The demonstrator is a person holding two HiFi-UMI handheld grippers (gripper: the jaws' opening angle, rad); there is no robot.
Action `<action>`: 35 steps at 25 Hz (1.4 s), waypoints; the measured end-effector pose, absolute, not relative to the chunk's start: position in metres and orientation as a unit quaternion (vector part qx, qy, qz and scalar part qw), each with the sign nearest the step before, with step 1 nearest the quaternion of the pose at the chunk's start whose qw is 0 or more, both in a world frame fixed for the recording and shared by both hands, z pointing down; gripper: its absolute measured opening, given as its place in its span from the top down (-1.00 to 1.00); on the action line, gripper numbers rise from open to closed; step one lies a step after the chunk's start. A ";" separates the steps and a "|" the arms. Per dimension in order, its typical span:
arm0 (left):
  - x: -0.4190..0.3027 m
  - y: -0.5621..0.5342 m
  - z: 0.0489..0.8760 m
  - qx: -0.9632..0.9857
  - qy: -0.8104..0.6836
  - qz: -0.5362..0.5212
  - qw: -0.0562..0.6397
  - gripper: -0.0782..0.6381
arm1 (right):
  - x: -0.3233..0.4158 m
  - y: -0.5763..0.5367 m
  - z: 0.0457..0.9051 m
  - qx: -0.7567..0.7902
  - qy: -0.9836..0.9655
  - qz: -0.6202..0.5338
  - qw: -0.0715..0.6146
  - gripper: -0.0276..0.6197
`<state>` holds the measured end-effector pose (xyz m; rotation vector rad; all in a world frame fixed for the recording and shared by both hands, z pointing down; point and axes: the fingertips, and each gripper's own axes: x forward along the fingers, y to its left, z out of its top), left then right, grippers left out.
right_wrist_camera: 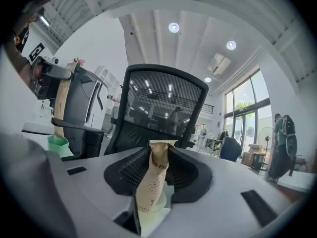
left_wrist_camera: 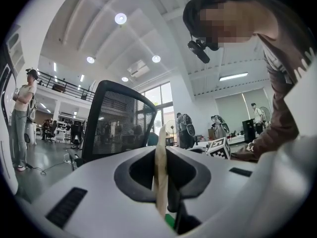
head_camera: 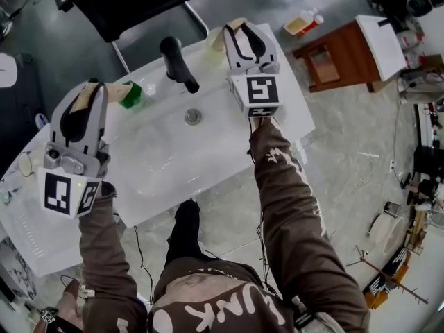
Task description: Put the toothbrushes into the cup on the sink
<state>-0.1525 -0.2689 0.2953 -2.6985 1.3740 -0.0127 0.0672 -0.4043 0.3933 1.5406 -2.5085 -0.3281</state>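
Paper-wrapped toothbrush (right_wrist_camera: 152, 182) stands between the jaws of the right gripper (head_camera: 237, 26), pinched near its top end. Its lower end hangs over a pale cup (head_camera: 213, 46) at the back edge of the sink (head_camera: 173, 161), just right of the black faucet (head_camera: 177, 64). Those jaws are nearly closed with the pads on the wrapper, and the hold looks light. On the other side of the faucet, the left gripper (head_camera: 95, 85) is clamped fully on a second wrapped toothbrush (left_wrist_camera: 160, 167). The green cup (head_camera: 131, 96) sits right under it, also at the back edge.

Here's the danger. The right-hand brush leans in the jaws, and whether its foot is inside the rim or only above it I cannot tell. If it is let go off-centre, it probably glances off the rim and slides down into the basin toward the drain (head_camera: 193, 116). Both cups look light and empty, so a long brush dropped against one wall, or a jaw nudging the rim on the way out, could tip a cup over the edge. The slick paper wrapper could also slip early.
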 end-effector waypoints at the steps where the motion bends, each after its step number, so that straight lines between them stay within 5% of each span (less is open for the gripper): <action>1: -0.152 -0.269 0.297 -0.890 0.452 -0.005 0.056 0.64 | 0.067 -0.404 0.393 0.517 -0.844 -0.109 0.085 0.45; 7: -0.149 -0.269 0.299 -0.891 0.451 -0.008 0.058 0.64 | 0.064 -0.400 0.395 0.498 -0.861 -0.088 0.047 -0.24; 11: -0.148 -0.270 0.298 -0.891 0.450 -0.006 0.059 0.64 | 0.066 -0.397 0.390 0.496 -0.864 -0.085 0.037 -0.46; 35: -0.142 -0.279 0.380 -0.898 0.436 -0.038 0.054 0.64 | 0.086 -0.372 0.356 0.499 -0.858 -0.118 0.029 -0.60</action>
